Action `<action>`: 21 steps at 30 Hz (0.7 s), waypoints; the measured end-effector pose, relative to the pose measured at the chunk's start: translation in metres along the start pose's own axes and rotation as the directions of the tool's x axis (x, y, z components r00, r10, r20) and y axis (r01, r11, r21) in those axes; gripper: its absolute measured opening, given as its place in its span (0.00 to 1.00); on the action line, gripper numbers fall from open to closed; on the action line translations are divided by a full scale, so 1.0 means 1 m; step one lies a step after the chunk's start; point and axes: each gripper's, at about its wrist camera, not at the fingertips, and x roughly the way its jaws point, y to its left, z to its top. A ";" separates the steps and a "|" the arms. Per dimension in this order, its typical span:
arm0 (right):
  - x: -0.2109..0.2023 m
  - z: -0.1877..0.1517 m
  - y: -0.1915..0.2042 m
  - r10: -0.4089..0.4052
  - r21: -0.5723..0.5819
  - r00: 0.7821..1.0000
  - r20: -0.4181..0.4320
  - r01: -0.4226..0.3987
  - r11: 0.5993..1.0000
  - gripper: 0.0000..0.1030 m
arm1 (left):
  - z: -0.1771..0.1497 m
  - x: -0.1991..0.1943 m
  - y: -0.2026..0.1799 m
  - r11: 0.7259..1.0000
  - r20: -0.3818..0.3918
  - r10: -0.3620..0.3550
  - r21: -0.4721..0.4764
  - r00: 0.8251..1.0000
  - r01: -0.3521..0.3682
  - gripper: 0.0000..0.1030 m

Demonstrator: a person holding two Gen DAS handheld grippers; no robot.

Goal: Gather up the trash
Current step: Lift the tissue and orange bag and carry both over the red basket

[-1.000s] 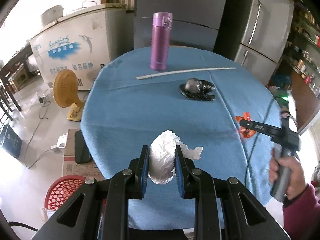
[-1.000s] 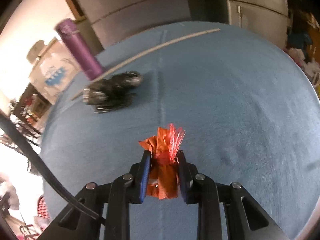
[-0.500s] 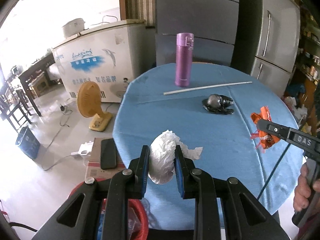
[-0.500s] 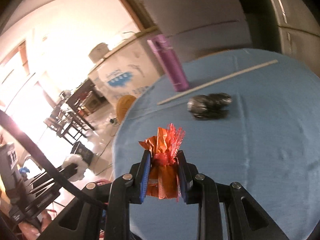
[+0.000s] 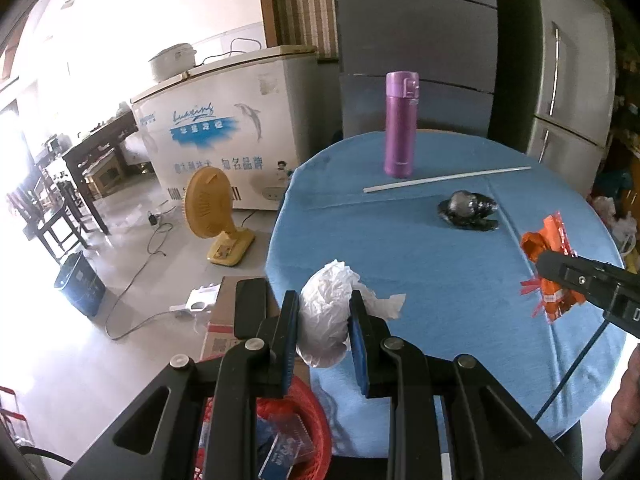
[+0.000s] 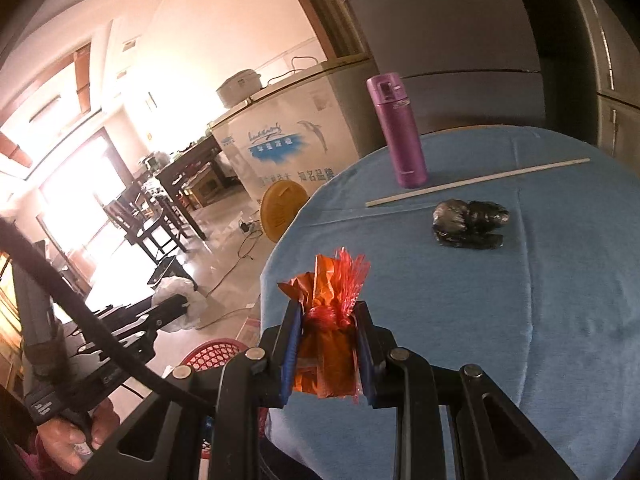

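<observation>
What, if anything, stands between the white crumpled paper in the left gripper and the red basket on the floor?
Nothing visible does. The left gripper holds the white crumpled paper at the blue table's edge, and the red basket sits just below, partly hidden by the gripper itself.

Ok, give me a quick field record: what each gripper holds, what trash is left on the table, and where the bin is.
left gripper: shut on white crumpled paper
right gripper: shut on orange wrapper
trash left on table: black crumpled bag; white stick
other item on table: purple bottle, upright
bin: red basket on the floor beside the blue table, below the left gripper
</observation>
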 end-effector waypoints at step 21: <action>0.024 -0.016 0.007 0.035 -0.009 0.997 -0.063 -0.036 0.999 0.27 | -0.008 0.015 0.003 0.999 -0.046 0.045 0.013 0.998 -0.044 0.24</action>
